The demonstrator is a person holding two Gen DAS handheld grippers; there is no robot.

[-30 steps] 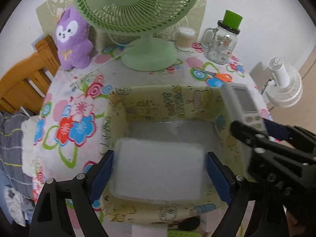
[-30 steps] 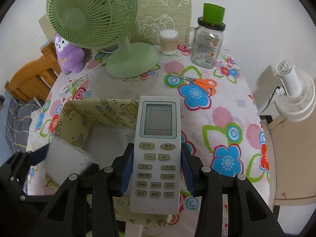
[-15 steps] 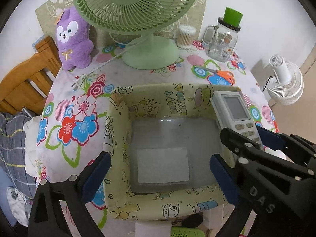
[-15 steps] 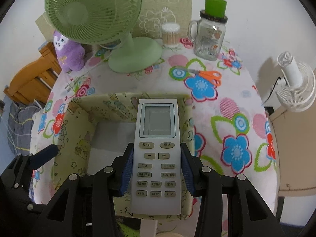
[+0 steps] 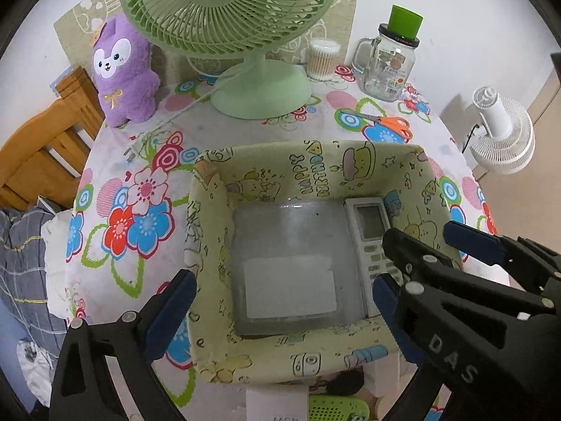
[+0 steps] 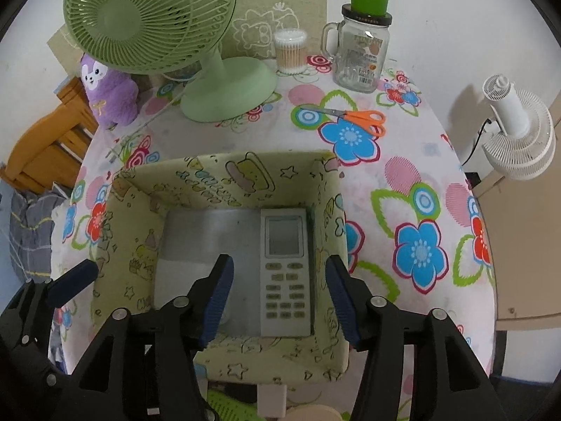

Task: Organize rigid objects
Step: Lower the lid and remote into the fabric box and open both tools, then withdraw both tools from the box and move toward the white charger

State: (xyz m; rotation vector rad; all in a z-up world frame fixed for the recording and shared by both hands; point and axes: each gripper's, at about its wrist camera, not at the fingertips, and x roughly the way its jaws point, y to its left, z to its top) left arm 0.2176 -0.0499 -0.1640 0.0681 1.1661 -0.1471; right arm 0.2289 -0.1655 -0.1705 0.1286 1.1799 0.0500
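Where the round tabletop (image 6: pixel 413 161) is covered by a white cloth printed with bright flowers, a green desk fan (image 6: pixel 150 21) is seen standing at the far side, with a purple plush toy (image 5: pixel 122 73) to its left and a white fan (image 6: pixel 519 133) off the right edge. Near the front, a pale yellow fabric storage box (image 5: pixel 315 172) printed with cartoon figures is placed, open at the top, with a grey floor. Inside it, a flat white rectangular box (image 5: pixel 289 287) is laid on the floor, towards the near left. Along the right wall of the storage box a white air-conditioner remote (image 6: pixel 285 270) is laid face up, its grey screen at the far end and rows of pale buttons below. Above it the right tongs (image 6: pixel 278 301) are held with the jaws opening, the blue pads clear of the remote on both sides. The left tongs (image 5: pixel 280 298) are held wide apart over the storage box, with nothing gripped. Behind, a glass mug jar (image 6: pixel 363 52) with a green lid, a cotton-swab tub (image 6: pixel 290 52) and orange-handled scissors (image 6: pixel 361 119) are set.
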